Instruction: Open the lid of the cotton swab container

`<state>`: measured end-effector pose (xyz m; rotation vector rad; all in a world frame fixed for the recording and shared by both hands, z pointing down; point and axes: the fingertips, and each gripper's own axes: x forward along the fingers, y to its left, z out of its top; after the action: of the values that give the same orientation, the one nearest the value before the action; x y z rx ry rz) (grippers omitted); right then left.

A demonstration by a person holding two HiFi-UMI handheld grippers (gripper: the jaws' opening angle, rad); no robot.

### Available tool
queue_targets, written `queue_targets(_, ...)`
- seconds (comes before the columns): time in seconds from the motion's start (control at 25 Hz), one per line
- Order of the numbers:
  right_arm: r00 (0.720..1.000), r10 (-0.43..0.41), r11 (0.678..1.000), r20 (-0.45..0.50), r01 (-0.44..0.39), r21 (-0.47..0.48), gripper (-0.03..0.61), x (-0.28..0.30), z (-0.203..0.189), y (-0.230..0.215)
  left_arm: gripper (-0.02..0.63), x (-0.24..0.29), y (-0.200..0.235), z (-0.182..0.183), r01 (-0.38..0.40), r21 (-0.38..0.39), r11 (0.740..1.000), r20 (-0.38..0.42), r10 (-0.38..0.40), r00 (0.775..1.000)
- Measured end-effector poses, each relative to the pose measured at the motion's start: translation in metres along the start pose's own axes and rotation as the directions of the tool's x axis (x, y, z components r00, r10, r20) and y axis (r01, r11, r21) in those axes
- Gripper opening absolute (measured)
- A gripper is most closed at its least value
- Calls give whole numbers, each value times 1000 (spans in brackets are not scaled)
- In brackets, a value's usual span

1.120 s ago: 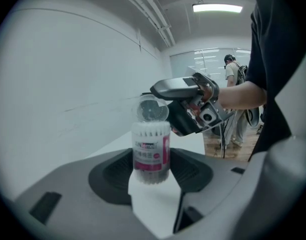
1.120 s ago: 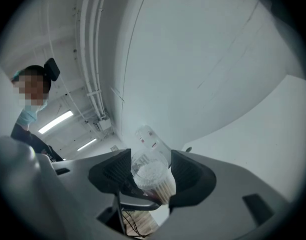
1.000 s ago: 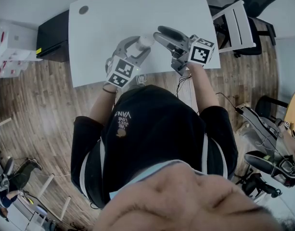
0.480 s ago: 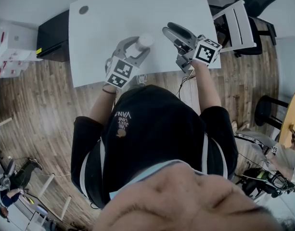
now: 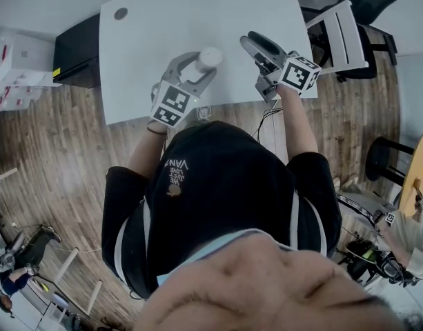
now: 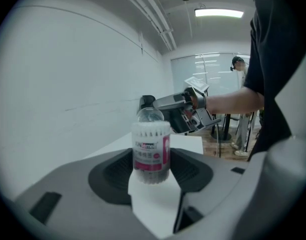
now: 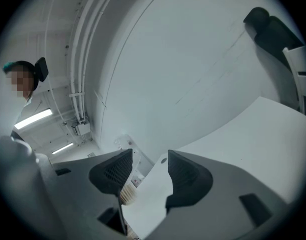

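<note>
The left gripper (image 6: pixel 153 171) grips the cotton swab container (image 6: pixel 151 146), which stands upright between its fingers. The right gripper (image 7: pixel 145 176) is open; its jaws have just been closing a little, with nothing between them.

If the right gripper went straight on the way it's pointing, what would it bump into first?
Probably nothing soon. The right gripper has open, empty fingers and looks along the table towards its far edge; the container is off to its side. Depth is hard to judge.

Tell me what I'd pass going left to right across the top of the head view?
Black box → round hole in the table → cotton swab container → right gripper → white chair.
</note>
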<state>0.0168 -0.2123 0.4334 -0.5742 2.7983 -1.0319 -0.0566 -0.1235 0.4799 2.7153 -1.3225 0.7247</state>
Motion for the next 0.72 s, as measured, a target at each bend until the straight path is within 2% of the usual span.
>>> queue_targets(0.4, 999, -33, 999, -10, 32, -16, 224, -5, -3, -8, 236, 0, -2, 3, 9, -8, 1000, 16, -9, 1000)
queue_targets(0.72, 997, -71, 990, 13, 72, -118, 224, -4, 6, 0, 236, 0, 2, 5, 13, -29, 999, 31, -12, 999)
